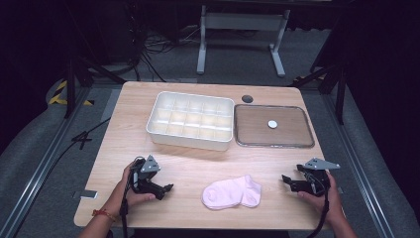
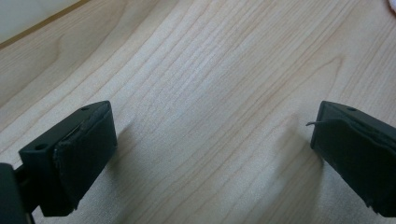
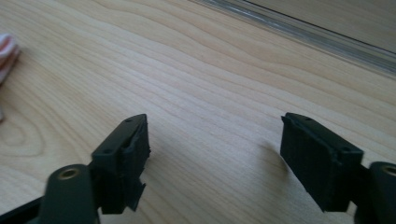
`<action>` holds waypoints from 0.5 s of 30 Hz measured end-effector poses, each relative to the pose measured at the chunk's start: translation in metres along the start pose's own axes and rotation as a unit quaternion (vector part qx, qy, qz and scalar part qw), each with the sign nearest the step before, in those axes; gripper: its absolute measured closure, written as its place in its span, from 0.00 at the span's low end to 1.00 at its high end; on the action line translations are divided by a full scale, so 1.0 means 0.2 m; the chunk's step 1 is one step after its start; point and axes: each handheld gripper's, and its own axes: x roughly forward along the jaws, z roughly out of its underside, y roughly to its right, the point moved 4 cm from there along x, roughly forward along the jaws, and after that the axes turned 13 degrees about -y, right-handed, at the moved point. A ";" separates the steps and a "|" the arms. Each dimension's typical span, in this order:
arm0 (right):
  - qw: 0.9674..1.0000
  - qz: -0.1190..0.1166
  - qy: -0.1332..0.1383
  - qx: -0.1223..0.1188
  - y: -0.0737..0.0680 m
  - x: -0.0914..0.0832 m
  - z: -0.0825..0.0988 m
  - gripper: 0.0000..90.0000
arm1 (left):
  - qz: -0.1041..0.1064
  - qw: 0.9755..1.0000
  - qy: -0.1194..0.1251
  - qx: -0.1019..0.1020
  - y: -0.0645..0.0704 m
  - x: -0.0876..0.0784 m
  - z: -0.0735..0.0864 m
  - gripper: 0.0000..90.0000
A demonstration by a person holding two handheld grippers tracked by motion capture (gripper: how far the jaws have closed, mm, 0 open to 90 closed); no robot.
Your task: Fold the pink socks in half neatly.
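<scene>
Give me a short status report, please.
Left tool open, empty. Right tool open, empty. Pink socks flat on table between them, untouched. Nothing in the way.

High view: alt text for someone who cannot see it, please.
A pair of pink socks lies on a wooden table between the left hand-held gripper and right hand-held gripper, both open. Behind stand a white divided box and a clear lid.

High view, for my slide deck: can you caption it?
Two open grippers, left and right, flank pink socks before a divided box and lid.
</scene>
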 end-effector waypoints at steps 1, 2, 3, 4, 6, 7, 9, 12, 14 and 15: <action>1.000 -0.004 0.009 -0.004 -0.02 -0.02 -0.01 0.34 | 0.000 1.000 0.000 0.000 0.00 0.00 0.00 0.01; 1.000 -0.007 0.014 -0.007 -0.03 -0.03 -0.01 0.37 | -0.005 1.000 -0.001 0.004 0.00 0.00 0.00 0.01; 1.000 -0.011 0.020 -0.014 -0.04 -0.04 -0.02 0.40 | -0.005 1.000 -0.001 0.003 0.00 0.00 0.00 0.01; 0.999 -0.017 0.027 -0.013 -0.06 -0.06 -0.03 0.43 | -0.006 1.000 0.000 0.001 0.00 0.00 0.00 0.01; 0.998 -0.032 0.039 -0.024 -0.09 -0.08 -0.05 0.47 | 0.000 1.000 0.000 -0.002 0.01 -0.01 0.00 0.02; 0.998 -0.037 0.043 -0.028 -0.11 -0.09 -0.06 0.48 | -0.002 1.000 0.000 0.000 0.01 -0.01 0.00 0.04; 0.997 -0.048 0.047 -0.036 -0.14 -0.10 -0.08 0.51 | -0.003 1.000 -0.001 -0.001 0.01 -0.01 0.00 0.05; 0.996 -0.061 0.053 -0.050 -0.19 -0.11 -0.10 0.54 | -0.004 1.000 -0.003 -0.001 0.01 -0.01 0.00 0.05; 0.995 -0.067 0.053 -0.053 -0.21 -0.11 -0.11 0.54 | -0.004 1.000 -0.002 -0.002 0.02 -0.01 0.00 0.06; 0.994 -0.071 0.055 -0.057 -0.23 -0.11 -0.11 0.54 | -0.005 1.000 -0.001 -0.001 0.02 -0.01 0.00 0.06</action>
